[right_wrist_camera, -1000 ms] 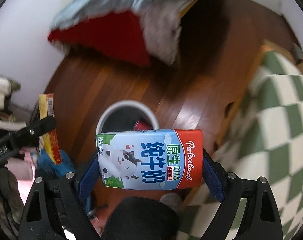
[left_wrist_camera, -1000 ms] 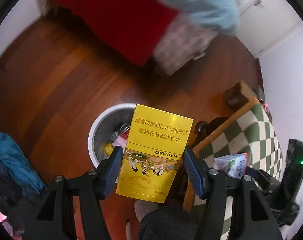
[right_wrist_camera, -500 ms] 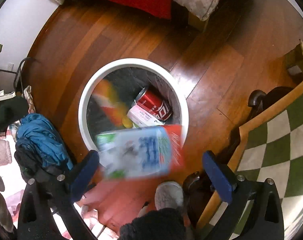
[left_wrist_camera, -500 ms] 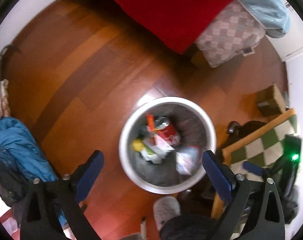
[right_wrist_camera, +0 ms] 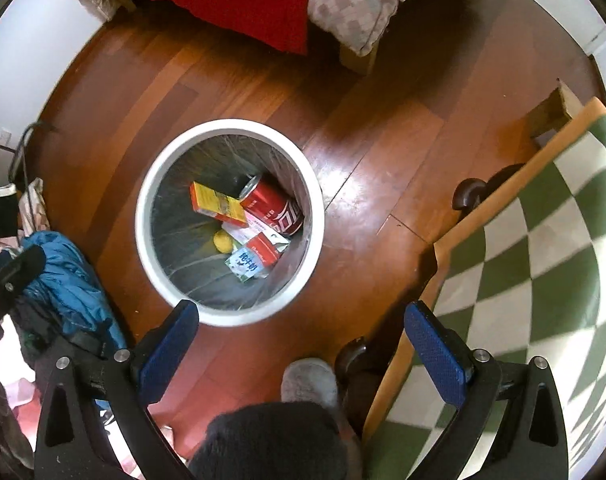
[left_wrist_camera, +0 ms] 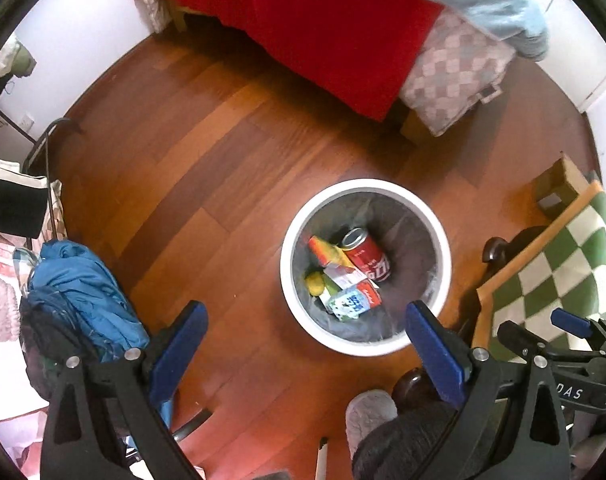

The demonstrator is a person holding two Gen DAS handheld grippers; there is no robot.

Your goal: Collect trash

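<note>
Lying in the white bin (right_wrist_camera: 159, 280) are a yellow box (right_wrist_camera: 217, 204), milk carton (right_wrist_camera: 247, 264) and red can (right_wrist_camera: 273, 208). Both the left gripper (left_wrist_camera: 307, 354) and right gripper (right_wrist_camera: 301, 346) gape wide, holding nothing; no further trash shows on the floor (right_wrist_camera: 383, 128).

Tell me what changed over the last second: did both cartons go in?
Yes. The left tool let go of the yellow carton and the right tool released the milk carton; both dropped into the white bin. Both tools now stand open and empty. The bin, red can and floor stayed put.
</note>
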